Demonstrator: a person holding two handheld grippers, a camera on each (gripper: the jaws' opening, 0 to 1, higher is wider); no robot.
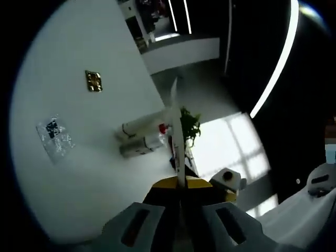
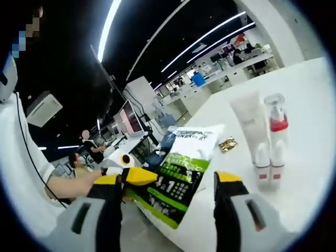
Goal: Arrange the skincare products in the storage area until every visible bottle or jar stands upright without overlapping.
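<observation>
- Left gripper pinches a green packet by its edge; right gripper hangs released.
- Set the packet flat beside the bottles, avoiding overlap.

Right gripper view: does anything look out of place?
Yes: a green pouch is held up at the table edge, clamped by the left tongs, and a gold foil scrap lies loose beside the tube.
</observation>
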